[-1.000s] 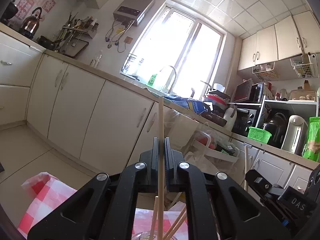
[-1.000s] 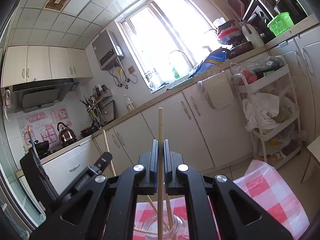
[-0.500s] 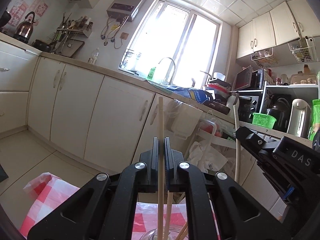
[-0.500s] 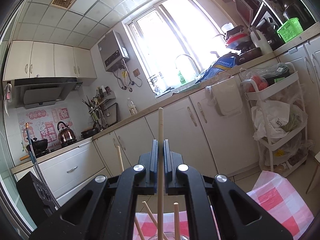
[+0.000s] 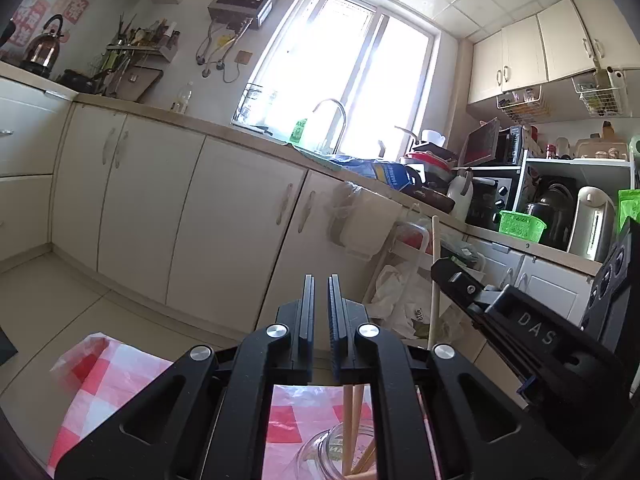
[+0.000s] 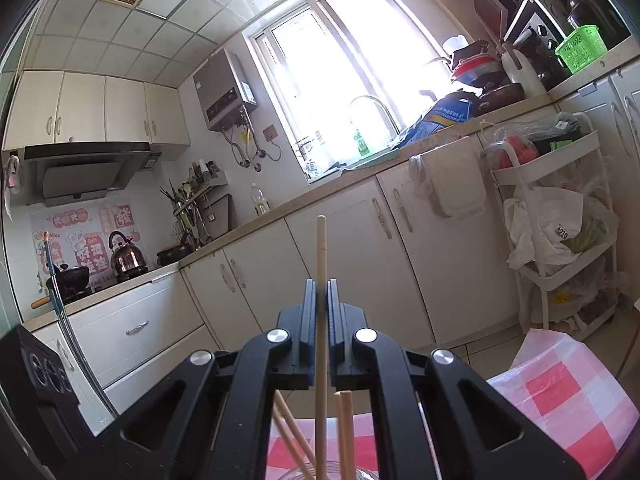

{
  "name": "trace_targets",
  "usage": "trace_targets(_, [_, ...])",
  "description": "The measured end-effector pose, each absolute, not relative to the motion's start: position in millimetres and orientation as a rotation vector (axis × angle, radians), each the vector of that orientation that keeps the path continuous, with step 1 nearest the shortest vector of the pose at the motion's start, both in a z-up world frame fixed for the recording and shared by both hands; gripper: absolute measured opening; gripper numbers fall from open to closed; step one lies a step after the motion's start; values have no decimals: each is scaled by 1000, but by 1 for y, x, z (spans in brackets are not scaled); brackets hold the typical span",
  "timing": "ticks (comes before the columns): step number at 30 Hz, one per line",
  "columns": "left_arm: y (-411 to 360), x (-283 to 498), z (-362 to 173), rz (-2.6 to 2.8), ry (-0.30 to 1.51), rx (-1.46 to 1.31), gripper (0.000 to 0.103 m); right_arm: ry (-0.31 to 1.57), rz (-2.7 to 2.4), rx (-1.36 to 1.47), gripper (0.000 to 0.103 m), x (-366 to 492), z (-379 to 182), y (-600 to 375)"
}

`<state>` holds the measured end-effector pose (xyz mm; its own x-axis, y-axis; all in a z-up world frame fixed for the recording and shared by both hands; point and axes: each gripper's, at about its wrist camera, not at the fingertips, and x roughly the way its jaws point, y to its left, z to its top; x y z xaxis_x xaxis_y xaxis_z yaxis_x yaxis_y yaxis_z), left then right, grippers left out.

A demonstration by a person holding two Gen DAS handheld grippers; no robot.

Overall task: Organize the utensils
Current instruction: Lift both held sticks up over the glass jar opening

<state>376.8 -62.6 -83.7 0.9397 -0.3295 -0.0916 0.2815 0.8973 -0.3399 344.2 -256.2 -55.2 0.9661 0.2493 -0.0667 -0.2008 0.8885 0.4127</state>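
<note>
Right wrist: jaws clamp upright chopstick (image 6: 321, 248) | left jaws: narrow gap, empty

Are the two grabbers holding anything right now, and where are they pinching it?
The right gripper pinches an upright chopstick around its upper middle, above the glass jar. The left gripper holds nothing; there's a gap between its fingers.

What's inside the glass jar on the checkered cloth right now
Several wooden chopsticks stand in the glass jar, leaning against its rim. The left gripper covers much of the jar, so the exact count and the jar's bottom cannot be seen.
</note>
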Motion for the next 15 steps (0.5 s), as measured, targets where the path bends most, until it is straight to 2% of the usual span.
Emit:
trace_targets(8, [-54, 365, -77, -299, 167, -318, 10, 126, 248, 334, 6, 335, -62, -241])
trace_targets(15, [-55, 356, -73, -272, 221, -286, 26, 137, 259, 246, 6, 324, -68, -226])
